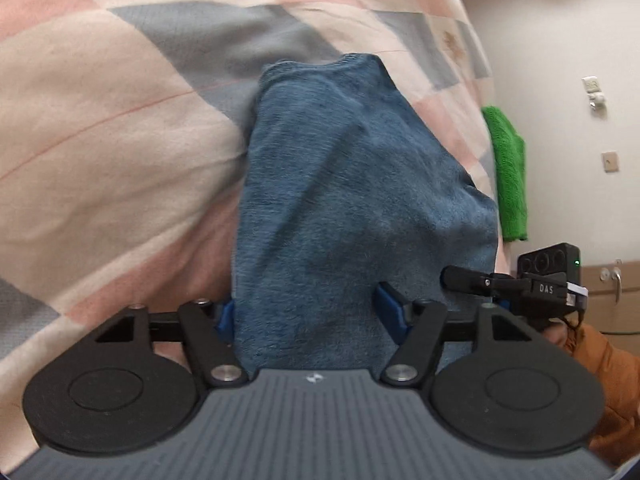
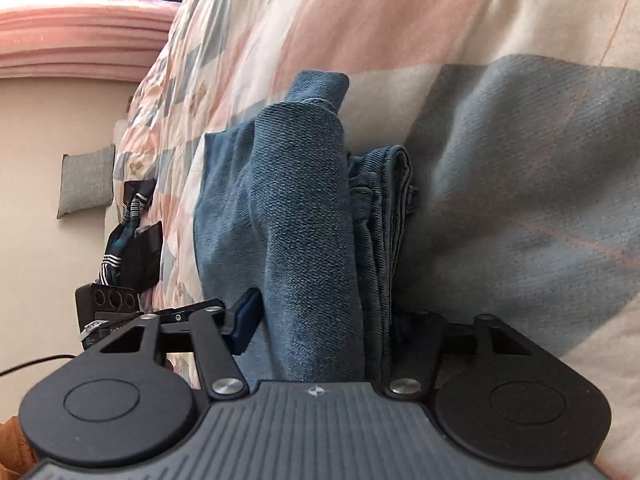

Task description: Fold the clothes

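A folded blue garment (image 1: 340,200) lies on a pink, cream and grey patchwork quilt (image 1: 120,120). My left gripper (image 1: 308,318) has the near end of the garment filling its jaws, and one blue pad (image 1: 390,316) presses into the cloth. In the right wrist view the same garment (image 2: 304,200) shows as a thick stacked fold. My right gripper (image 2: 332,324) is shut around it with the left pad (image 2: 246,320) against the fabric, while the other pad is hidden behind the layers. The right gripper (image 1: 472,280) sits close beside the left one.
A green cloth (image 1: 508,176) hangs at the quilt's right edge, in front of a wall and a wooden cabinet (image 1: 608,292). An orange sleeve (image 1: 600,368) is at the lower right. A dark striped garment (image 2: 132,240), a grey cushion (image 2: 86,180) and pink bedding (image 2: 80,36) lie to the left.
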`<state>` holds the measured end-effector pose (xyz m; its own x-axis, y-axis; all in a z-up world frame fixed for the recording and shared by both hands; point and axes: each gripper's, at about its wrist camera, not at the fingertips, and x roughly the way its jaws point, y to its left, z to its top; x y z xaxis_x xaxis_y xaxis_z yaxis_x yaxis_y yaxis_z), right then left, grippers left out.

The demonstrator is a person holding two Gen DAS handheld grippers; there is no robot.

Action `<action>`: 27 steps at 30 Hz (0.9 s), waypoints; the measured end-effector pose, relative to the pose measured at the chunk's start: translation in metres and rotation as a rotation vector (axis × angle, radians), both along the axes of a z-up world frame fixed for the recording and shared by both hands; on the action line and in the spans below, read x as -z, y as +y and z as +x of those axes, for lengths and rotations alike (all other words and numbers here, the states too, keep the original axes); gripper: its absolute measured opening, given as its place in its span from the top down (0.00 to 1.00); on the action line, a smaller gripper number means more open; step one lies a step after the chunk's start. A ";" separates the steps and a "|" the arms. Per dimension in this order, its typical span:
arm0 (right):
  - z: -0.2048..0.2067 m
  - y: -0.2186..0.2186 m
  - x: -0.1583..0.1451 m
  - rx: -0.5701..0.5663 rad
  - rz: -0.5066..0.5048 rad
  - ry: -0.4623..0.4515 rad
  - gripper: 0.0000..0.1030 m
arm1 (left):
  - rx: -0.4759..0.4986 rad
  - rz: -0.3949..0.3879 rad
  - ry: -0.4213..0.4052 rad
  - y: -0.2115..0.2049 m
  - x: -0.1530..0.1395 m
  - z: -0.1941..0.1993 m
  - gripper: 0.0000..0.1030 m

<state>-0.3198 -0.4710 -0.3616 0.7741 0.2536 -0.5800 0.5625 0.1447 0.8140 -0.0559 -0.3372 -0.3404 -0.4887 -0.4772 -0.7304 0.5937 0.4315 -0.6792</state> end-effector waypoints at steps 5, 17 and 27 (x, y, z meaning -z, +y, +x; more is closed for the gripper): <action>-0.012 0.010 0.002 0.027 0.006 -0.006 0.49 | -0.039 0.075 -0.027 -0.014 0.012 -0.005 0.38; -0.075 0.001 -0.054 0.297 0.036 -0.244 0.61 | 0.080 -0.168 -0.140 -0.131 -0.117 -0.036 0.57; -0.227 -0.062 -0.109 0.817 -0.152 -0.315 0.61 | 0.569 -0.390 -0.176 -0.424 -0.166 -0.193 0.56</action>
<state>-0.5468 -0.5327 -0.2527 0.8091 -0.5100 -0.2919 0.2904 -0.0848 0.9531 -0.2487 -0.7607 -0.1742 -0.6306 -0.4254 -0.6492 0.7695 -0.2334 -0.5945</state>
